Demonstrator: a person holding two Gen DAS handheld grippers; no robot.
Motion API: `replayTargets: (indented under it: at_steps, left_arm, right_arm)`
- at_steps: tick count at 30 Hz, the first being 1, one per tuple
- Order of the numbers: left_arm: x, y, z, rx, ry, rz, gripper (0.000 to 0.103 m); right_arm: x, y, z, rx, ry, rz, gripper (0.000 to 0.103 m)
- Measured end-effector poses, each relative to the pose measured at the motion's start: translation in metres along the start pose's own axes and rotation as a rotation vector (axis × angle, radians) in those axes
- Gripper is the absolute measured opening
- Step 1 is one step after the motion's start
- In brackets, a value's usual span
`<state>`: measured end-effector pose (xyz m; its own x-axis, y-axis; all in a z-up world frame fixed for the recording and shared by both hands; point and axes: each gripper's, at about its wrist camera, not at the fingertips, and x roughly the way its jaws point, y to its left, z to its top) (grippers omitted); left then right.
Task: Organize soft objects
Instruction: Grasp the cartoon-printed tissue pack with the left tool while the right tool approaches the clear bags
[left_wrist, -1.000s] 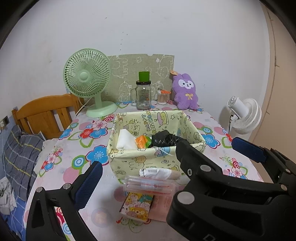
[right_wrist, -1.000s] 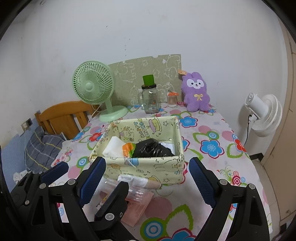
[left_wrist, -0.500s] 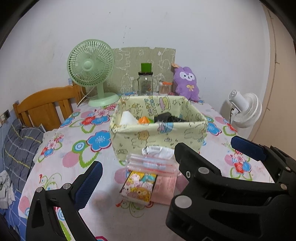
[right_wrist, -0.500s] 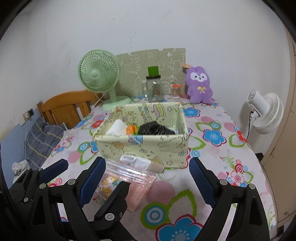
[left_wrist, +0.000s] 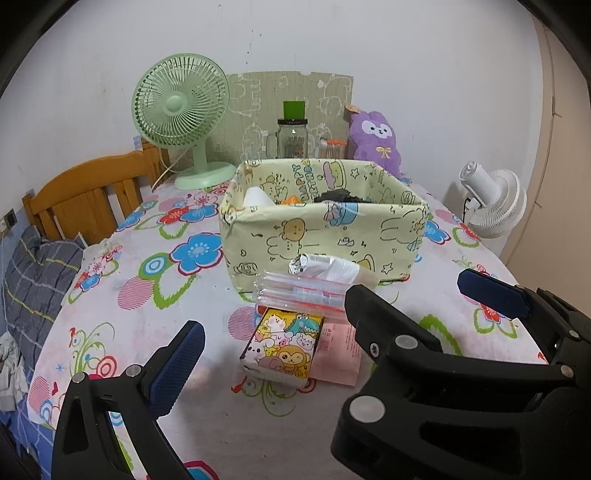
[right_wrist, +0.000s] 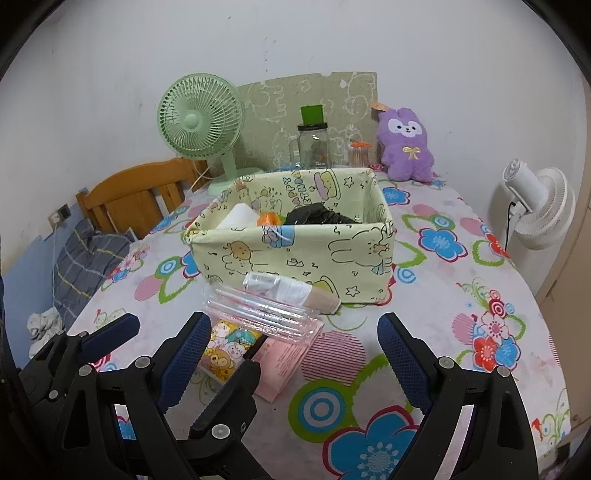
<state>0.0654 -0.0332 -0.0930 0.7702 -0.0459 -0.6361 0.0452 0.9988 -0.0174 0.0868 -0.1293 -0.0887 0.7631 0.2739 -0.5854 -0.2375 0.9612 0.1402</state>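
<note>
1. The right gripper stands wide open with nothing between its blue pads; it hovers over the flowered tablecloth, just short of the small pile in front of the fabric bin.
2. The left gripper is in its own view with only one blue pad clear at lower left; the right gripper's frame crosses in front, so I cannot tell for sure how wide it stands; nothing shows in its grasp.
3. The pile lies just ahead of both, touching or nearly touching the bin's front wall; it counts four pieces: one white rolled bag roll on top at the back, one clear zip pouch, one cartoon tissue pack and one pink pack underneath.
4. Handling, as a judgement: all four look light and yielding; the clear pouch is probably slick and will buckle, so pinch it across its thick middle; the tissue pack should take a squeeze across its short sides; the roll may unwind if caught by its loose end.
5. The bin already holds three visible things: one white, one orange, one black crumpled bag.
6. Farther back stand one green fan, one glass jar and one purple plush; one white fan stands off the table.
</note>
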Motion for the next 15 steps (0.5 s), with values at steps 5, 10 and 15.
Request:
replayTargets:
  at_steps: [5, 10, 15]
  left_arm:
    - [0.011, 0.002, -0.005, -0.006, 0.014, -0.013, 0.103]
    - [0.026, 0.005, -0.008, 0.002, 0.049, -0.008, 0.103]
    - [0.039, 0.013, -0.006, -0.009, 0.065, 0.005, 0.103]
  right_arm:
    - [0.013, -0.005, -0.005, 0.011, 0.008, 0.012, 0.093]
    - [0.030, -0.010, -0.007, 0.029, 0.041, 0.016, 0.093]
    - [0.043, -0.010, -0.007, 0.022, 0.059, 0.022, 0.093]
